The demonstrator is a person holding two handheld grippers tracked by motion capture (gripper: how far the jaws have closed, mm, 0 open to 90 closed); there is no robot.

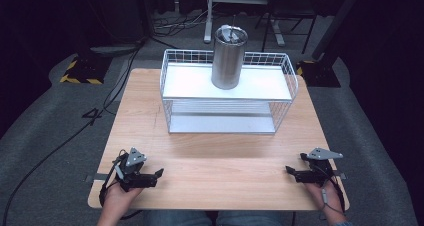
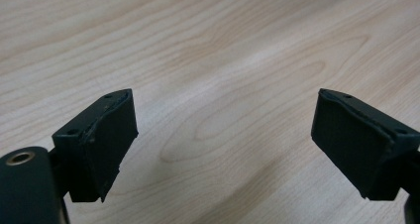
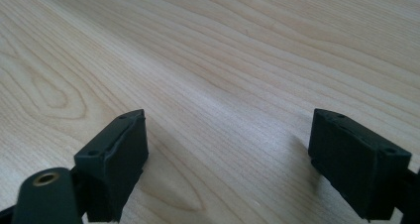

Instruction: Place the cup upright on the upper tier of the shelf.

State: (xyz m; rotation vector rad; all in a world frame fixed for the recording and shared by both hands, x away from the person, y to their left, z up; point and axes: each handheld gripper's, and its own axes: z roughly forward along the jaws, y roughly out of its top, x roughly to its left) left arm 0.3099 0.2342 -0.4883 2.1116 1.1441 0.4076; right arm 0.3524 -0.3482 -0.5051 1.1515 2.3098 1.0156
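- You have a light wooden table [image 1: 210,166] before you, its grain running across it.
- Under it you see a grey carpet [image 1: 45,136].
- A black cable [image 1: 55,151] crosses that carpet on your left, running from the far side toward the table's near corner.
- Just beside the cable, a dark mark like a "4" [image 1: 93,115] sits on the carpet.
- At your far left stands a yellow-and-black striped base [image 1: 80,72].
- Beyond the table you see a white frame leg [image 1: 207,21] and dark chair legs [image 1: 280,31].
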